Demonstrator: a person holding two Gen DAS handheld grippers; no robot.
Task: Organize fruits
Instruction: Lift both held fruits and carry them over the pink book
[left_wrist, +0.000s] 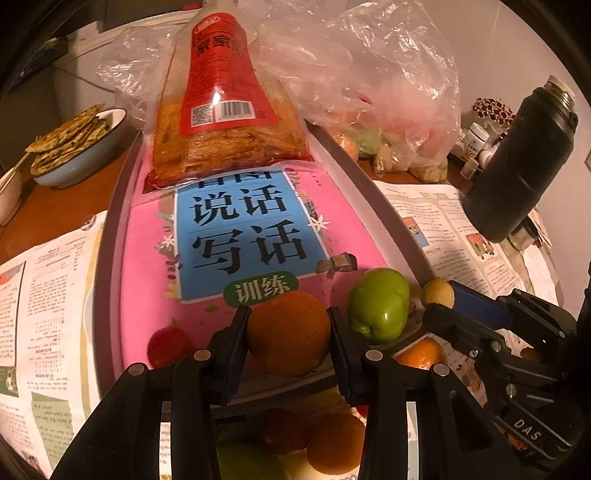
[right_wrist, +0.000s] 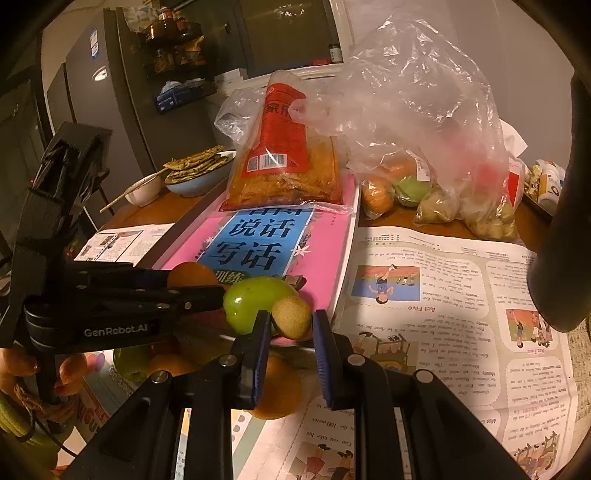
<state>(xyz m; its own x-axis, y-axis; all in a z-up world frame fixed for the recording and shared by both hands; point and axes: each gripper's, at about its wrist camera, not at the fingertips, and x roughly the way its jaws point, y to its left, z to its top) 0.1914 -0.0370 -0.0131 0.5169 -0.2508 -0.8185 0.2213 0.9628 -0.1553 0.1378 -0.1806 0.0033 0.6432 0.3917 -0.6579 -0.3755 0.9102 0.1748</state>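
My left gripper (left_wrist: 290, 332) is shut on an orange (left_wrist: 289, 332), held over the near edge of a pink book (left_wrist: 147, 258) lying in a grey tray (left_wrist: 107, 266). A green apple (left_wrist: 378, 304) sits on the book just to its right, a red fruit (left_wrist: 168, 345) to its left. My right gripper (right_wrist: 289, 325) has a small yellow-brown round fruit (right_wrist: 291, 317) between its fingers, next to the green apple (right_wrist: 251, 308); its left pad touches the fruit and a gap shows on the right. More oranges (left_wrist: 334, 443) and fruit lie on the newspaper below.
A snack bag (left_wrist: 221, 110) lies on the far end of the book. A clear plastic bag with fruit (right_wrist: 424, 147) stands behind on the right. A bowl of flatbread (left_wrist: 74, 147) is at far left, a black flask (left_wrist: 524, 158) at right. Newspaper (right_wrist: 461, 314) covers the table.
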